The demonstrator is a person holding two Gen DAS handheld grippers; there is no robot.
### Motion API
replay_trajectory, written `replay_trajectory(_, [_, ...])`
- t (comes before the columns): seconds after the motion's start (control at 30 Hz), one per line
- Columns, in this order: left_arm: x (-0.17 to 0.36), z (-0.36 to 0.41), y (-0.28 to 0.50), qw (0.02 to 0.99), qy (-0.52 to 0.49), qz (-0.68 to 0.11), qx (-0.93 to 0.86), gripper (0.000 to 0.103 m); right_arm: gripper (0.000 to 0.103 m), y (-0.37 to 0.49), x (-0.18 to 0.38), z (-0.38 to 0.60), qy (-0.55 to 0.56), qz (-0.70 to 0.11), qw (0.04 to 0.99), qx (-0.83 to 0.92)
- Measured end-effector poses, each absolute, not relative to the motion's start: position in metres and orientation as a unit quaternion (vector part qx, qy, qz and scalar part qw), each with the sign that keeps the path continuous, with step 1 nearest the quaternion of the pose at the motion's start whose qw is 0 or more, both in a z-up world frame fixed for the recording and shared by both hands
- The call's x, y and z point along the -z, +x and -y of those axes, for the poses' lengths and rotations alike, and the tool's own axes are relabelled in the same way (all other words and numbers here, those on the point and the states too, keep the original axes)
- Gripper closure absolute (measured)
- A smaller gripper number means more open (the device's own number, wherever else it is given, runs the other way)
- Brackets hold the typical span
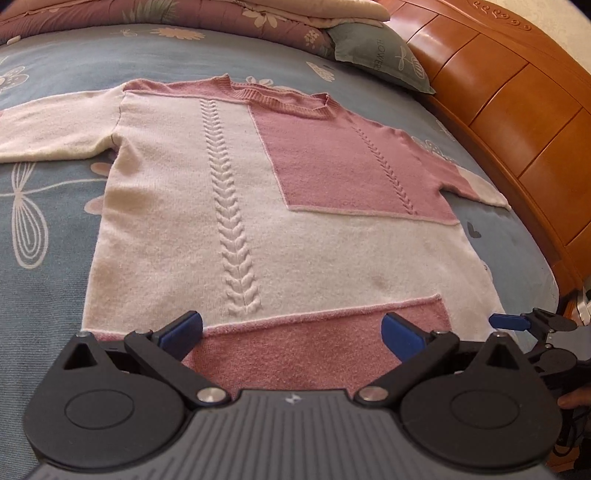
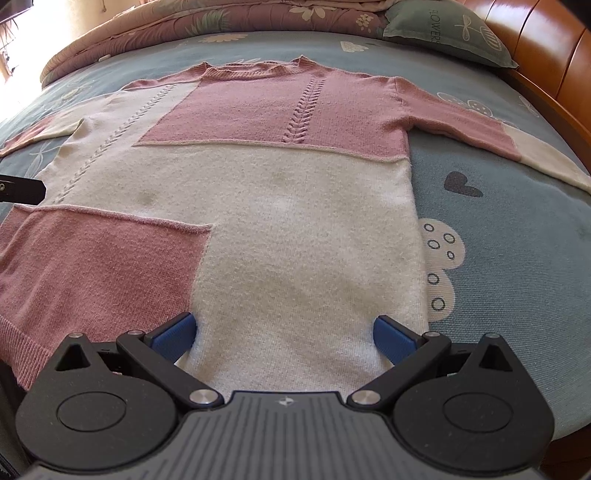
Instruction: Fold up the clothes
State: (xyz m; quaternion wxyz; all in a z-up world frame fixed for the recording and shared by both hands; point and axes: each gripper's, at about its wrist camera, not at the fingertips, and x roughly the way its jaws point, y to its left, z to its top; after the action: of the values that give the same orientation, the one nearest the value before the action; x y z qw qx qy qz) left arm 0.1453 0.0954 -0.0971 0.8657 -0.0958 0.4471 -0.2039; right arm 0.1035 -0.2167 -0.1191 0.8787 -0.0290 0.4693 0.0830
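A pink and cream knit sweater (image 1: pixel 258 206) lies flat and face up on the bed, neck at the far end, both sleeves spread out to the sides. It also shows in the right wrist view (image 2: pixel 280 206). My left gripper (image 1: pixel 293 334) is open and empty, just above the pink panel at the sweater's hem. My right gripper (image 2: pixel 284 334) is open and empty over the cream part of the hem, near its right edge. The right gripper's fingers show at the right edge of the left wrist view (image 1: pixel 517 321).
The bed has a blue-grey floral sheet (image 1: pixel 44 221). A folded pink floral quilt (image 2: pixel 184 18) and a grey-green pillow (image 1: pixel 380 55) lie at the far end. A wooden headboard (image 1: pixel 517 110) runs along the right side.
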Motion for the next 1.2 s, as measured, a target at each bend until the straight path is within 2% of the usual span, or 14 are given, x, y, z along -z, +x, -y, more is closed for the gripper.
replay_trajectory(0.17, [0.099,-0.100,0.153,0.864,-0.107,-0.441,0.220,0.001,0.000,0.107,0.117,0.214,-0.028,-0.477,0.875,-0.083])
replay_trajectory(0.37, [0.081,-0.120,0.216,0.882,-0.142,-0.403,0.198,0.001,0.000,0.123,0.105,0.201,-0.016,-0.462,0.879,-0.114])
replay_trajectory(0.53, [0.105,-0.135,0.250,0.881,-0.145,-0.427,0.144,0.001,0.000,0.141,0.103,0.186,-0.025,-0.455,0.881,-0.129])
replay_trajectory(0.77, [0.095,-0.164,0.228,0.890,-0.169,-0.399,0.143,0.001,0.000,0.140,0.119,0.176,-0.062,-0.448,0.883,-0.128])
replay_trajectory(0.93, [0.105,-0.151,0.235,0.866,-0.193,-0.415,0.203,0.001,0.000,0.138,0.120,0.177,-0.053,-0.439,0.888,-0.122])
replay_trajectory(1.0, [0.113,-0.148,0.236,0.869,-0.169,-0.429,0.181,0.001,0.000,0.137,0.121,0.177,-0.051,-0.437,0.890,-0.120])
replay_trajectory(1.2, [0.090,-0.189,0.226,0.889,-0.179,-0.400,0.132,0.001,0.000,0.132,0.122,0.176,-0.049,-0.427,0.896,-0.111])
